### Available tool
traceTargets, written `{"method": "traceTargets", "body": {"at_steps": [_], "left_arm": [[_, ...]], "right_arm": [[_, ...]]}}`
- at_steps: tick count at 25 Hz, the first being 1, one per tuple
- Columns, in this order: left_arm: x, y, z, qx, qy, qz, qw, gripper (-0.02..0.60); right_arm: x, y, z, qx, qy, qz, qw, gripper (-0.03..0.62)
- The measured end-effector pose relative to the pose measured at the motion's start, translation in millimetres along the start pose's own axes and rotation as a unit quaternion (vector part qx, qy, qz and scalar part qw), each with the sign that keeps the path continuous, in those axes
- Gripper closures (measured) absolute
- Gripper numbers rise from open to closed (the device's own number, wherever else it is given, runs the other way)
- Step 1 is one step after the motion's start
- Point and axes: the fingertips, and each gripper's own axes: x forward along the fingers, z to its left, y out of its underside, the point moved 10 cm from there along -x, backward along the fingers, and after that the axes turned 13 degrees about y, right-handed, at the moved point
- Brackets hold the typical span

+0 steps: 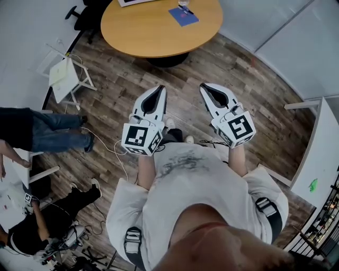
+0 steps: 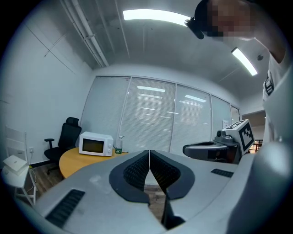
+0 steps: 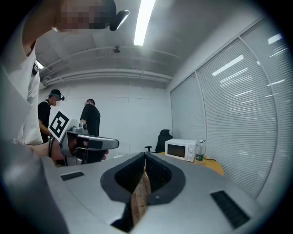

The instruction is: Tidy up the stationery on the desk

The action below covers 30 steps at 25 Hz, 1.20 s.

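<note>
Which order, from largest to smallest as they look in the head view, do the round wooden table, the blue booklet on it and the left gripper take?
1. Round wooden table.
2. Left gripper; it is nearer the camera, so it looks bigger.
3. Blue booklet.

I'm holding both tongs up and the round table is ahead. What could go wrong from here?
1. A white cable trails over the floor beside your feet; stepping toward the round table could snag it.
2. The left tongs and right tongs are both shut and empty; reaching like that would probably shove the blue item rather than grip it.
3. People are close on your left; a wide swing might hit them.
</note>
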Motion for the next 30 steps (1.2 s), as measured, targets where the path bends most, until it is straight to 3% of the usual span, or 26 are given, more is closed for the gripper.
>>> {"method": "traceTargets", "body": {"at_steps": [11,22,30], "left_arm": [[19.2,-18.2,111.7,-0.020,0.042,-0.016,0.9988,0.568],[53.7,-25.2,169.6,-0.032,0.068,-0.024,0.9969,0.568],[102.0,-24.4,199.4,-0.030,0.064,-0.007,0.9975,0.568]], "right_arm": [[86.6,-25.9,15.7,-0.023,0.057,0.013,0.998,0.531],[131.3,-27.2,0.2,-0.025,0.104,0.033,0.994,0.531],[177.1,-19.3,-42.0,-0.015,0.098,0.029,0.995,0.531]]}}
